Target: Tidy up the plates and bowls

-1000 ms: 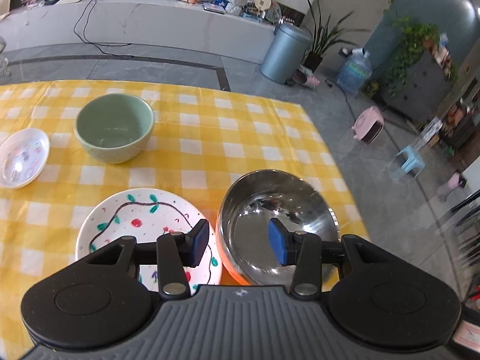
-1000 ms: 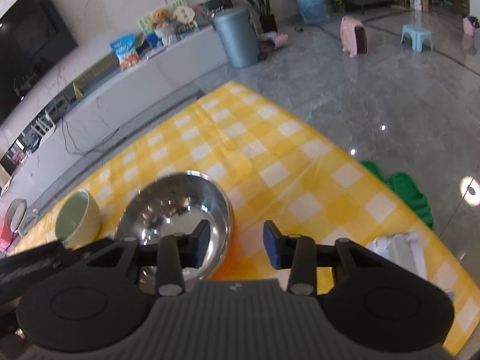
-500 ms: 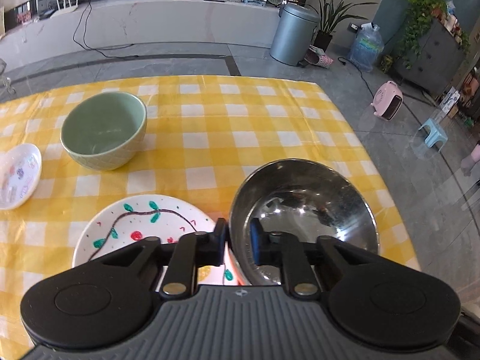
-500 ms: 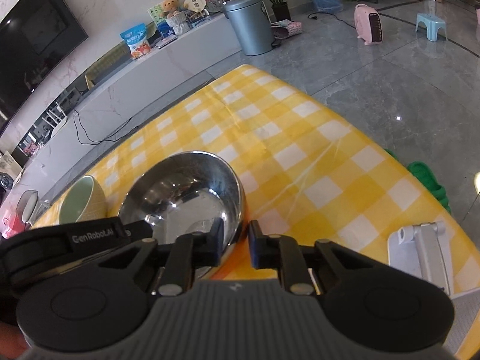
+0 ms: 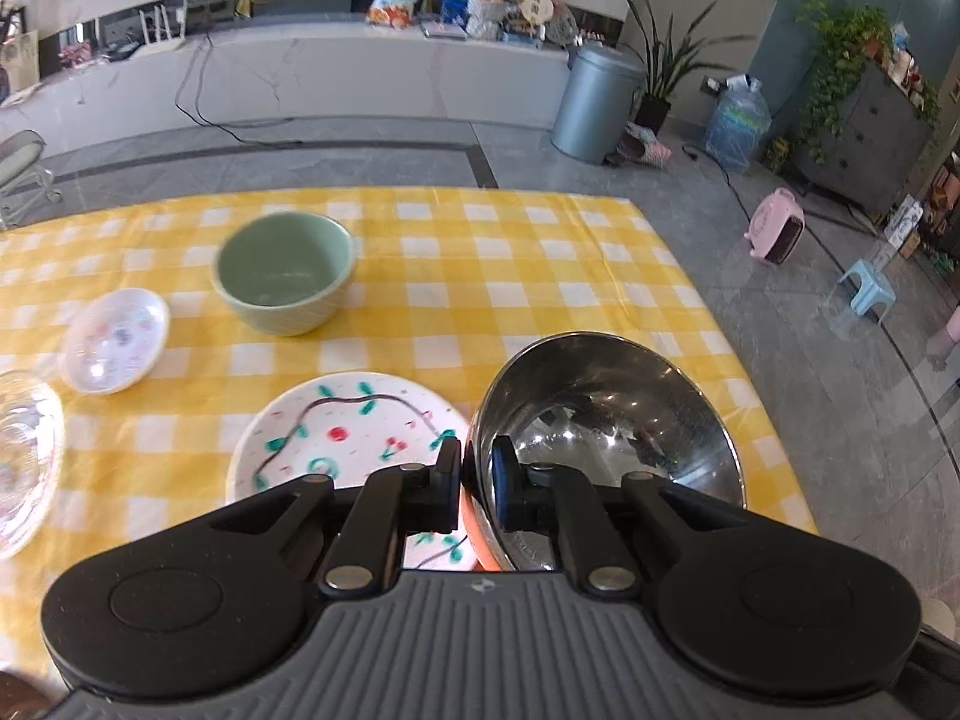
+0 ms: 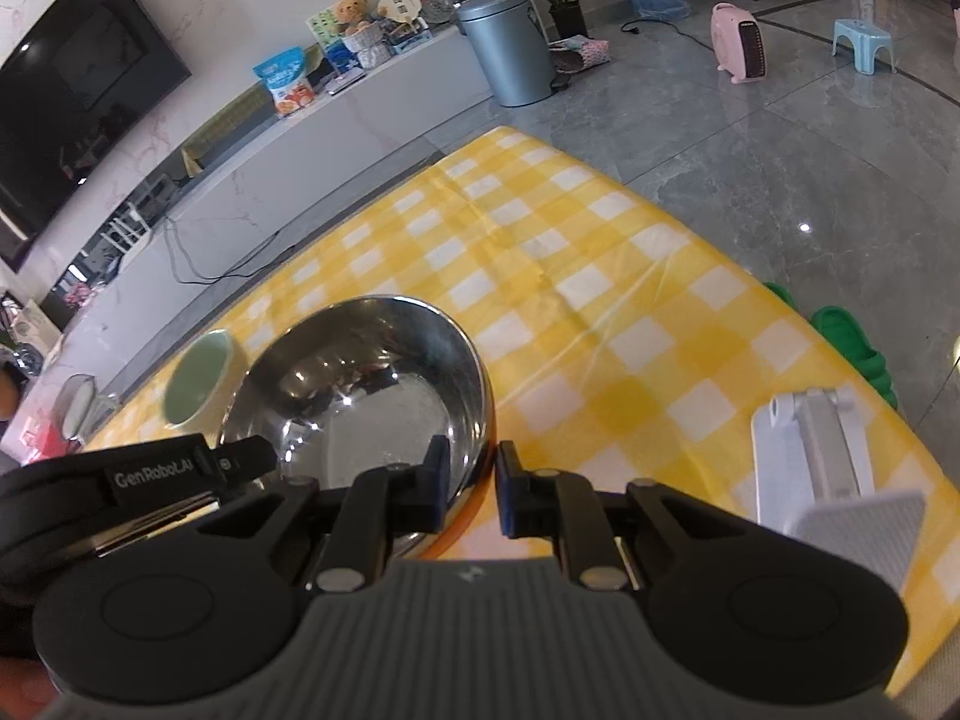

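A steel bowl with an orange outside is tilted and lifted above the yellow checked tablecloth. My left gripper is shut on its near left rim. My right gripper is shut on the bowl's near right rim. A painted white plate lies left of the bowl. A green bowl stands farther back, also in the right wrist view. A small white dish lies at the left, and a clear glass dish sits at the left edge.
A white stand sits on the table's right near corner. The table's right edge drops to a grey floor. Green slippers lie beside the table. A grey bin stands by the far counter.
Both grippers closed from open onto the steel bowl's rim. The bowl has lifted and tilted, and both views have risen slightly.
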